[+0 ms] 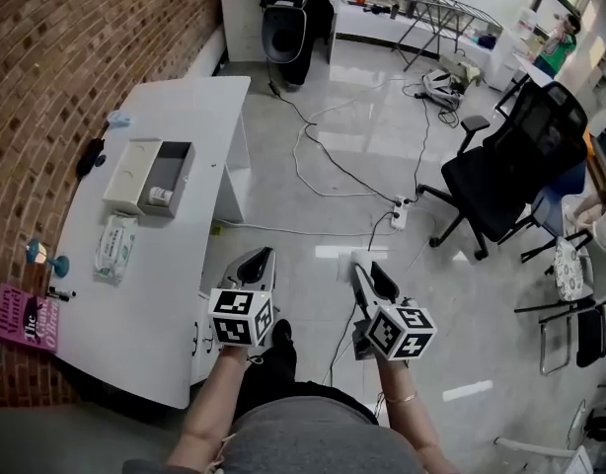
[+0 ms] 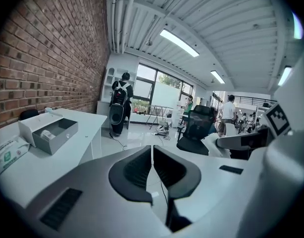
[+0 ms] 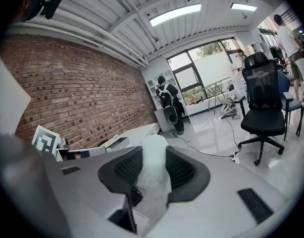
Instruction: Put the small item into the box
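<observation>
An open grey box point(image 1: 165, 178) with its white lid point(image 1: 133, 173) beside it lies on the white table point(image 1: 175, 294) at the left, and a small white thing rests inside the box. The left gripper view shows the same box point(image 2: 54, 133). Both grippers hang over the floor, to the right of the table and well short of the box. My left gripper point(image 1: 261, 258) point(image 2: 152, 155) is shut, pads together, with nothing between them. My right gripper point(image 1: 367, 271) point(image 3: 154, 157) is shut on a small white translucent item point(image 3: 153, 165) that stands up between its pads.
A wipes packet point(image 1: 115, 248), a pink book point(image 1: 27, 319) and small oddments lie on the table by the brick wall point(image 1: 46, 67). Cables point(image 1: 328, 161) and a power strip point(image 1: 399, 215) cross the floor. A black office chair point(image 1: 520, 166) stands at the right.
</observation>
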A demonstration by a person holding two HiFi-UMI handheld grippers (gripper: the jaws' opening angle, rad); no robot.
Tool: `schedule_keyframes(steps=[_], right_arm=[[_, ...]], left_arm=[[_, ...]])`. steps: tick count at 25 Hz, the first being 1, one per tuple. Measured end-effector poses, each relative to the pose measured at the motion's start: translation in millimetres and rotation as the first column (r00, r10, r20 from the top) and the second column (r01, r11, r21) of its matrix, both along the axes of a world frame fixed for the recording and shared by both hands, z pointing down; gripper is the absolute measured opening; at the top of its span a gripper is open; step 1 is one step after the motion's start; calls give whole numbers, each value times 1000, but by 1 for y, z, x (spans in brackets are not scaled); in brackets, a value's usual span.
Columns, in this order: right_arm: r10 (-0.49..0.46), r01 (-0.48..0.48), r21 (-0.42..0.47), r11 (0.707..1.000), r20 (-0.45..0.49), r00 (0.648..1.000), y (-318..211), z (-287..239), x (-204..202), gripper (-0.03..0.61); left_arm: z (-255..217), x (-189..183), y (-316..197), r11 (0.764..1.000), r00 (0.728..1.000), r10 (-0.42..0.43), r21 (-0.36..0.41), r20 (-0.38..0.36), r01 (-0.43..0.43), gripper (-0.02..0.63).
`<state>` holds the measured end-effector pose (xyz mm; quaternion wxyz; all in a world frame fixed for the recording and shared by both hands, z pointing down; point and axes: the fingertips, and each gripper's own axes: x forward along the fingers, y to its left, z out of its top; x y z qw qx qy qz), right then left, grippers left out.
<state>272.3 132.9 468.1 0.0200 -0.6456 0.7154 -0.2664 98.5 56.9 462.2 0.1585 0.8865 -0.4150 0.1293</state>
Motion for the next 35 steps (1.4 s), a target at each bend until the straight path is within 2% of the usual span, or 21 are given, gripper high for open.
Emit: schedule_keyframes(steps=[10, 21, 28, 35], right_arm=[[-46, 46, -19, 999, -17, 999, -105, -1, -22, 150], [-135, 135, -13, 991, -11, 991, -179, -3, -50, 150], [-220, 220, -4, 975, 10, 975, -235, -3, -70, 150], [-385, 385, 1, 923, 10, 923, -307, -6, -106, 150]], left_arm=[[0, -26, -94, 999, 999, -45, 0, -1, 45, 31], [7, -69, -143, 987, 987, -158, -13, 4, 158, 31], [7, -97, -174, 966, 966, -258, -7, 16, 259, 31], [4, -130, -209, 912, 912, -409, -5, 15, 409, 31]])
